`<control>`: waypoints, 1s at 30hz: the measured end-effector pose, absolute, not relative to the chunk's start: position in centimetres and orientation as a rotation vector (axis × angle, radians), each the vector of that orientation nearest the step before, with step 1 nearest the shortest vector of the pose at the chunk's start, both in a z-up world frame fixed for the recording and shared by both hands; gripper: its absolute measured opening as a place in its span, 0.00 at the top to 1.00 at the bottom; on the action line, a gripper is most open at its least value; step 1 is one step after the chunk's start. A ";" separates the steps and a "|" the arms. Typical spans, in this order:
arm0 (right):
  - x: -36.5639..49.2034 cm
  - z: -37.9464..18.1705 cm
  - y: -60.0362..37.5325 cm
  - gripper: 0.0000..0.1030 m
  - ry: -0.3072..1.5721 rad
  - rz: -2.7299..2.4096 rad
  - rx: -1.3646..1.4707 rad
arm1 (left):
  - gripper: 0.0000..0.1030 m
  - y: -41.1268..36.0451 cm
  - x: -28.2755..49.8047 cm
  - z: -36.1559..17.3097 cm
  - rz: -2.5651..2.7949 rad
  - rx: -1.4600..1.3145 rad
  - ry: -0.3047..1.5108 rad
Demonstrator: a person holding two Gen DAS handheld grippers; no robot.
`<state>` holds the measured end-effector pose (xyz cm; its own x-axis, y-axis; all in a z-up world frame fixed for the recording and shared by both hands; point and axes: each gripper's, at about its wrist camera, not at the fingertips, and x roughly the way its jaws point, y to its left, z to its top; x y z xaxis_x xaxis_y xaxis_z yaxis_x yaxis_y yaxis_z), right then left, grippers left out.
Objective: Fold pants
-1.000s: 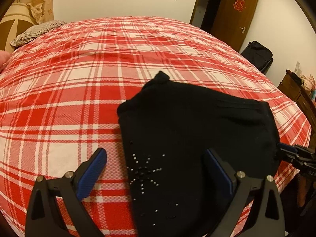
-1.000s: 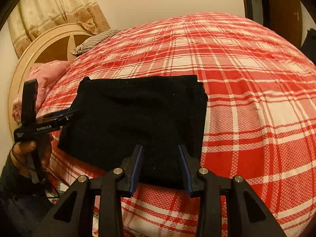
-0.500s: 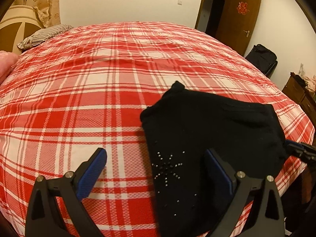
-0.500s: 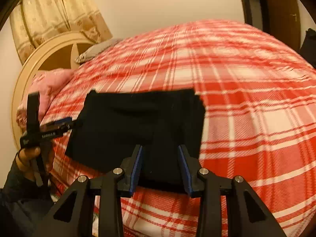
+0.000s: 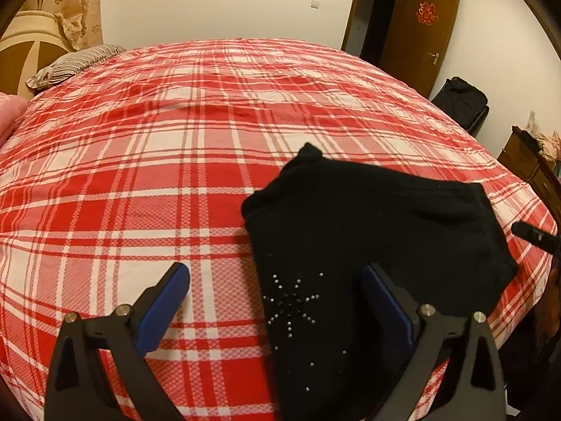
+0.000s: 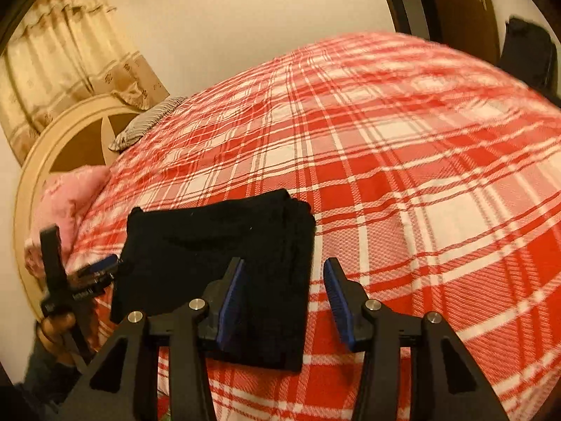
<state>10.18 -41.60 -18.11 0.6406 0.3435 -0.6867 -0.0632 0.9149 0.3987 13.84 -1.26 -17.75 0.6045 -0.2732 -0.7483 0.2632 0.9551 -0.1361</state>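
The black pants (image 5: 371, 231) lie folded into a compact rectangle near the bed's front edge, with a starburst of small studs toward me. They also show in the right wrist view (image 6: 217, 256). My left gripper (image 5: 277, 287) is wide open and empty, hovering over the pants' left edge. My right gripper (image 6: 284, 273) is open and empty above the pants' right edge. The left gripper also appears in the right wrist view (image 6: 101, 266), held in a hand at the pants' left end.
A red and white plaid bedspread (image 5: 175, 147) covers the bed. A striped pillow (image 5: 70, 66) and a pink pillow (image 6: 66, 200) lie by the round headboard (image 6: 45, 147). A brown door (image 5: 420, 31), a black bag (image 5: 459, 101) and a wooden dresser (image 5: 526, 161) stand to the right.
My right gripper has opened wider and pulled back up off the pants. My left gripper has shifted left, so the pants now sit further right in its view.
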 end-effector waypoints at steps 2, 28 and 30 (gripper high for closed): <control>11.1 -18.9 -41.9 0.53 0.869 0.251 0.397 | 0.02 -1.2 14.1 -18.1 -0.320 -0.027 0.874; 13.5 -22.4 -41.7 0.57 0.923 0.315 0.504 | 0.08 -1.8 14.7 -18.9 -0.448 -0.046 0.843; 13.2 -22.1 -41.6 0.66 0.913 0.343 0.507 | 0.22 -1.9 14.7 -18.8 -0.482 -0.062 0.849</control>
<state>13.16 -41.63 -22.11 0.5703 0.4869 -0.6616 -0.0685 0.8308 0.5524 14.71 -1.90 -18.78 0.5603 -0.4332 -0.7060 0.3846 0.8909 -0.2415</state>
